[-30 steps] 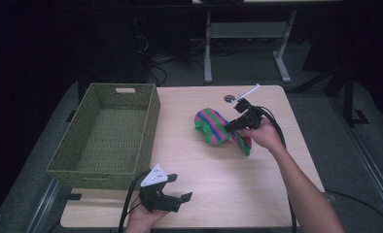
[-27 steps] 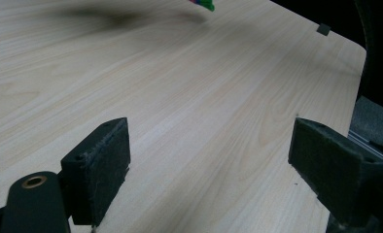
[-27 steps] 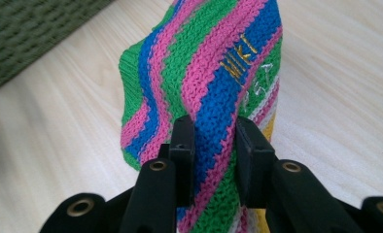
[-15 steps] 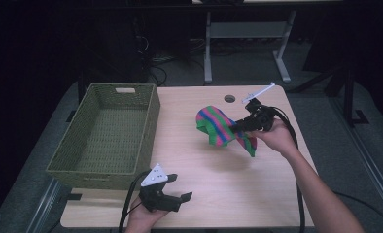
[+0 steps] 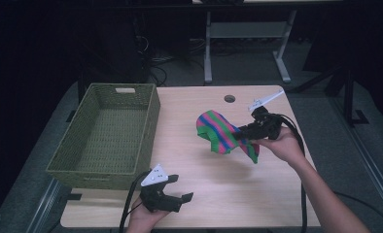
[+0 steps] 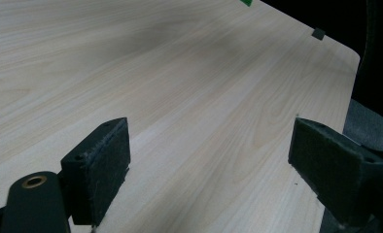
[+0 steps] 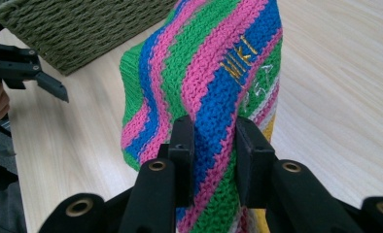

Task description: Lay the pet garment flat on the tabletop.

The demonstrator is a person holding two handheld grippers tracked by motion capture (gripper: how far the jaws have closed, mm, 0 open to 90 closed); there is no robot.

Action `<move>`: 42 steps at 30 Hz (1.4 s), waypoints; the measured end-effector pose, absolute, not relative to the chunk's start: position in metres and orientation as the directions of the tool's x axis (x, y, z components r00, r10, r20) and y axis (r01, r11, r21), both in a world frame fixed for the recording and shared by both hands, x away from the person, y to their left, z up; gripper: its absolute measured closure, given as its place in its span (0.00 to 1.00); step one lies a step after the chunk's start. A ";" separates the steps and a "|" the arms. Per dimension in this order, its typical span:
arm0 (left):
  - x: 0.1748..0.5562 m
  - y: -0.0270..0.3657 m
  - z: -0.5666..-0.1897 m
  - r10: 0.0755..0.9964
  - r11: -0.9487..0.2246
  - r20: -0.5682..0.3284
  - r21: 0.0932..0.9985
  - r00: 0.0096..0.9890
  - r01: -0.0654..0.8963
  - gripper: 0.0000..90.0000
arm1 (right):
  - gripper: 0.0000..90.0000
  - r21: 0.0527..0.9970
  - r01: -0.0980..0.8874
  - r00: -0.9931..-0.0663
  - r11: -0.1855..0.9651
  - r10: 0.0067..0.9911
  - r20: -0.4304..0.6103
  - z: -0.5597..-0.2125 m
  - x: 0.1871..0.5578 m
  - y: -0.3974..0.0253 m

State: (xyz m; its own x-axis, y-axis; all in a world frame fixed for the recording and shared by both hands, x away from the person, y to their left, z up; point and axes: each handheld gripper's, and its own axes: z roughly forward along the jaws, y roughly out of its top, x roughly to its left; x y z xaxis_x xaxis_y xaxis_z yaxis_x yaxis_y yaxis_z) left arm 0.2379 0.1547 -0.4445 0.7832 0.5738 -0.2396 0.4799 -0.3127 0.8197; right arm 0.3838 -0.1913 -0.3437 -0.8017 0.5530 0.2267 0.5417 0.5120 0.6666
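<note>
Down at the near edge of the table (image 5: 257, 204), the left gripper (image 5: 176, 199) sits low in the person's hand, jaws spread wide with nothing between them; in the left gripper view its two dark pads (image 6: 98, 170) frame only bare pale wood; it looks idle for now, waiting its turn.

Further in, the action: the right gripper (image 5: 239, 132) has its jaws pinched on the striped knit cloth (image 5: 218, 132), and the cloth hangs lifted off the tabletop, draping in soft folds to either side of the grip, a shadow on the wood beneath it; the right gripper view puts it plainly, the two black jaws squeezed onto a bunched ridge of pink, blue and green stitches (image 7: 214, 97), with some yellow lettering just above the bite.

How will it handle? I'd judge it light and thoroughly limp; it will sag, swing and fold wherever it is unsupported, but the chunky knit should give the pads friction, so slipping looks unlikely; nothing fragile here. A gathered fold like this one seems the sensible hold; a single loose edge would let most of it trail.

Beyond and to the left stands the green woven basket (image 5: 150, 114), open and empty, well apart from the cloth; it reads as the likely destination.
</note>
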 end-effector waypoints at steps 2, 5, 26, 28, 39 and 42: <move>0.238 0.154 -0.445 0.574 -0.312 -0.240 0.820 0.783 0.480 0.16 | 0.79 0.669 0.530 -0.809 0.521 0.548 0.214 -0.344 0.380 -0.192; 0.238 0.154 -0.444 0.574 -0.309 -0.239 0.822 0.783 0.478 0.16 | 0.80 0.680 0.527 -0.807 0.510 0.551 0.212 -0.343 0.374 -0.194; 0.238 0.153 -0.445 0.574 -0.317 -0.230 0.822 0.786 0.472 0.16 | 0.79 0.698 0.494 -0.827 0.518 0.529 0.191 -0.355 0.333 -0.199; 0.238 0.153 -0.444 0.574 -0.318 -0.228 0.823 0.786 0.471 0.16 | 0.79 0.702 0.491 -0.829 0.516 0.525 0.193 -0.358 0.330 -0.198; 0.237 0.154 -0.444 0.575 -0.310 -0.238 0.822 0.783 0.477 0.16 | 0.79 0.670 0.501 -0.833 0.548 0.517 0.199 -0.379 0.320 -0.187; 0.237 0.153 -0.444 0.573 -0.307 -0.239 0.824 0.784 0.476 0.16 | 0.79 0.663 0.514 -0.830 0.544 0.510 0.225 -0.387 0.319 -0.185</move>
State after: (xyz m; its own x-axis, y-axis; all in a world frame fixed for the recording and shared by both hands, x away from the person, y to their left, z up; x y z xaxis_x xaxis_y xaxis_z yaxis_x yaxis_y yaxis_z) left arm 0.2368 0.1529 -0.4442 0.7837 0.5734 -0.2388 0.4758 -0.3071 0.8242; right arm 0.3191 -0.1847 -0.3868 -0.8300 0.5105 0.2249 0.5142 0.5437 0.6633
